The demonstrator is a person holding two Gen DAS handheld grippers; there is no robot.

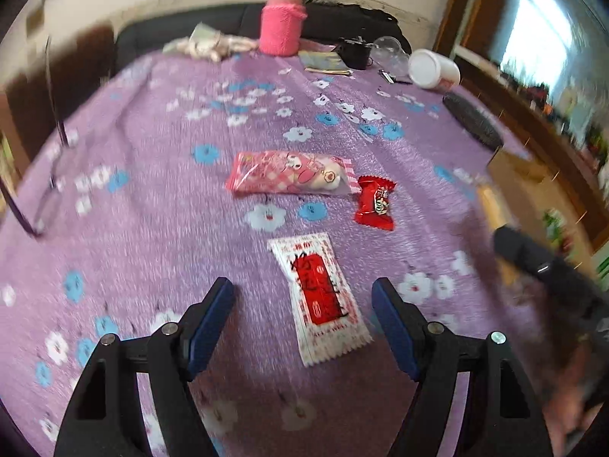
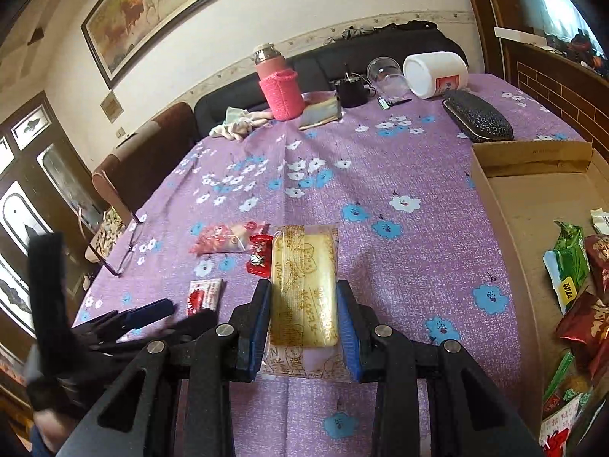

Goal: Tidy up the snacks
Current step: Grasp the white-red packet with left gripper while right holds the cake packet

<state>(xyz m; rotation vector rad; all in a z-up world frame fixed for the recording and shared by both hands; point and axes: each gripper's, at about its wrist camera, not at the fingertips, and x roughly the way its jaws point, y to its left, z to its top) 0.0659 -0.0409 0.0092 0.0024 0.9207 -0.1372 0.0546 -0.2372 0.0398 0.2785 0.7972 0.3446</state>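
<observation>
Claws differ: the right claw (image 2: 303,316) is clamped on a yellow biscuit pack (image 2: 304,285), its blue pads (image 2: 262,327) pressing both long sides, the pack held above the purple floral table (image 2: 399,175). Left claw (image 1: 303,304) hangs spread wide over the table with nothing between its pads (image 1: 209,323); a white-and-red sachet (image 1: 319,297) lies on the cloth in the gap, touching neither pad.

Taking the sachet as landmark: just beyond it lies a small red candy (image 1: 375,203), and beside that, to the left, a pink checked pack (image 1: 289,173), the two nearly touching. Far beyond, at the table's back edge, stand a pink-sleeved flask (image 1: 281,19), a black cup (image 1: 356,51), a clear cup (image 1: 388,51) and a white jar on its side (image 1: 434,68); a dark glasses case (image 1: 472,120) lies to the right of these. Glasses (image 2: 127,247) rest well left of the sachet near the table's edge.

Well right of the sachet sits a cardboard box (image 2: 506,205) holding several snack bags, among them a green bag (image 2: 569,262) and a dark red bag (image 2: 582,323)
</observation>
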